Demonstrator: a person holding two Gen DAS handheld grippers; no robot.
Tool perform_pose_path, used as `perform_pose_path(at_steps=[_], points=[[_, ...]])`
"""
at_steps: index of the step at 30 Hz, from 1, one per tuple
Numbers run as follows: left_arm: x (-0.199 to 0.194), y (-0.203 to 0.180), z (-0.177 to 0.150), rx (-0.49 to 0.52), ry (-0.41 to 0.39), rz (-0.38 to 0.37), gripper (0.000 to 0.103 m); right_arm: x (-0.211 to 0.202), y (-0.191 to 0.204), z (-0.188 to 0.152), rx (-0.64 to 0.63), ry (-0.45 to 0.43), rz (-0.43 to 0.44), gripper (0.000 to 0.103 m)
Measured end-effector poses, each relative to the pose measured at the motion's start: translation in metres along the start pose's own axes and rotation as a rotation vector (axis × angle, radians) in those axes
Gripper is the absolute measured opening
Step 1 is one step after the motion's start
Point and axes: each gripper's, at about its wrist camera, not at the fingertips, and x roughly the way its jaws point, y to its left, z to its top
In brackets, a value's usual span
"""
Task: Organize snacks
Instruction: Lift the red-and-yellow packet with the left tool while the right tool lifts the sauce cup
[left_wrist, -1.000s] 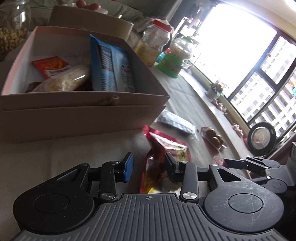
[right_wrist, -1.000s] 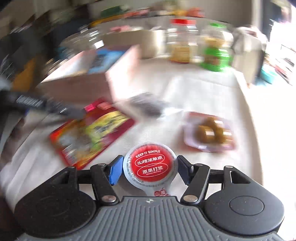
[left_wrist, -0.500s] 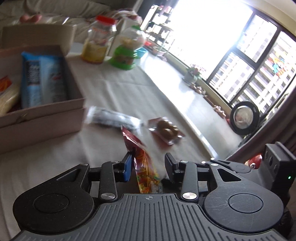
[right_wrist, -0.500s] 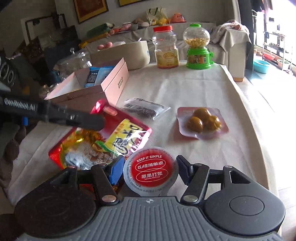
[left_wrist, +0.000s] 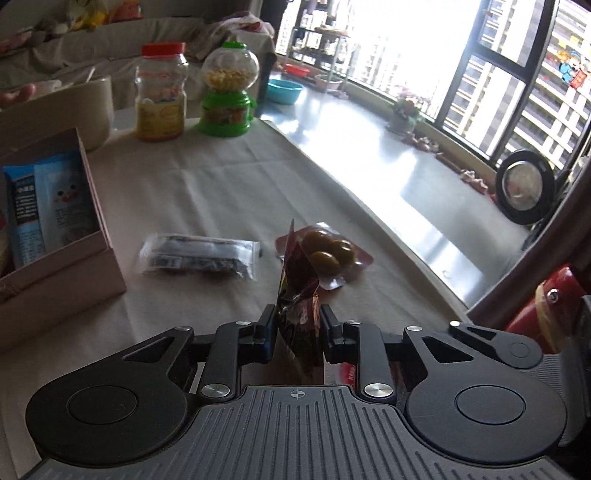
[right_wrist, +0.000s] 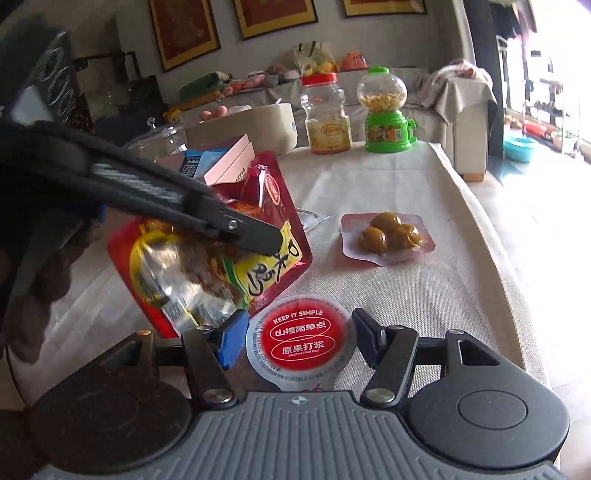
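Left gripper (left_wrist: 298, 325) jaws are closing on the red snack pouch (left_wrist: 297, 295), while several snacks are left outside the box (left_wrist: 74, 273).

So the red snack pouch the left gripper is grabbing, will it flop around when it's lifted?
Probably. The red snack pouch is thin, crinkled foil, already buckling as the left gripper closes on one edge, so the rest likely sags. Its glossy film may slip. It looks light for its size.
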Motion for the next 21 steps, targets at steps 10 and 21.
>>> perform_pose_path(at_steps=[10,21], points=[[0.007,0.027,-0.016,-0.152,0.035,-0.140,0.023,-0.002,0.010,-0.002,-0.025,0.019,-0.025,0.077],[-0.020,0.072,-0.044,-0.275,-0.020,-0.150,0.023,-0.005,0.016,0.001,0.005,0.119,0.005,0.103]])
